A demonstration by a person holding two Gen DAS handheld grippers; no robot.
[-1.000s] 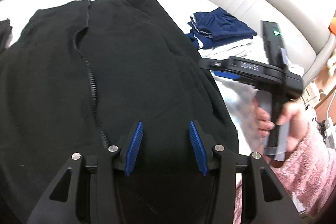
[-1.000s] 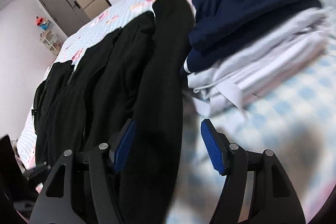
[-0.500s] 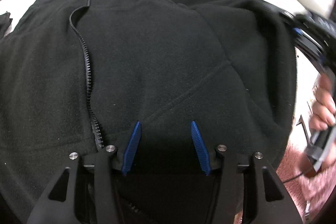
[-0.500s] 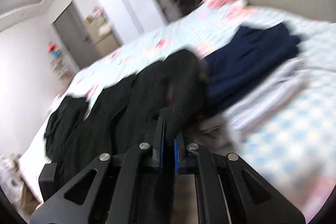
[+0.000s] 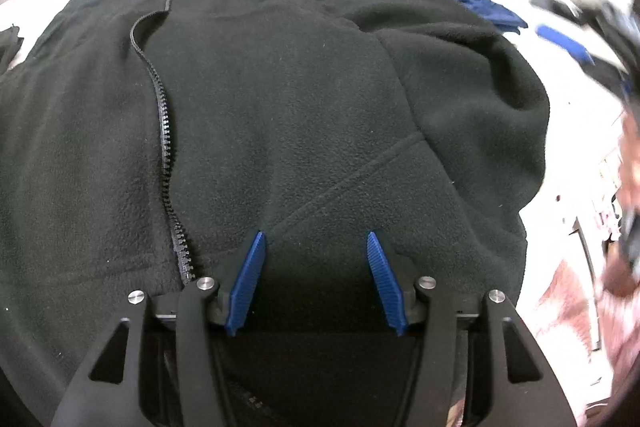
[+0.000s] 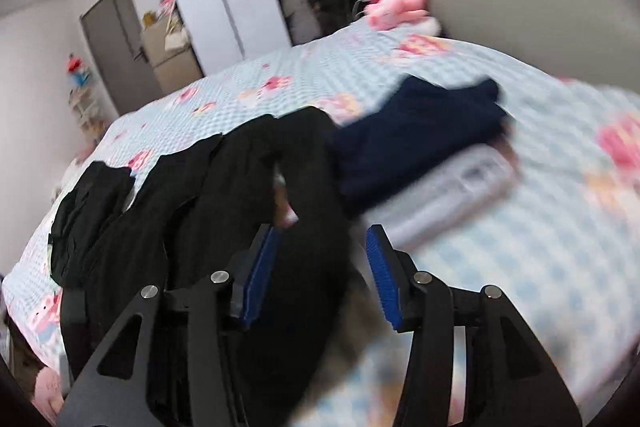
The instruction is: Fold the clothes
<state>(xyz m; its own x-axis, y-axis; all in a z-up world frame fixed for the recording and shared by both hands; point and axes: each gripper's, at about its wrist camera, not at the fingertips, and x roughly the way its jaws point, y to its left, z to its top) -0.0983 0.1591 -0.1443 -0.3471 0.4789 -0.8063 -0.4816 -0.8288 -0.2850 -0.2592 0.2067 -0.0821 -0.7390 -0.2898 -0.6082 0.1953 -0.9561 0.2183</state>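
A bed [image 6: 460, 75] with a checked sheet holds a black fleece [image 5: 280, 99], spread flat. Beside it lies a navy pile [image 6: 416, 131], near a pink toy [image 6: 396, 9]. Left gripper [image 5: 316, 239] and right gripper [image 6: 320, 259] gape over the fleece, holding nothing.

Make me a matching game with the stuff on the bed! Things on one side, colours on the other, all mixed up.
Things:
1. fleece jacket
2. folded shorts
3. plush toy
4. gripper pads

Colours:
A. pink
B. bright blue
C. black
D. navy

Pairs: 1-C, 2-D, 3-A, 4-B
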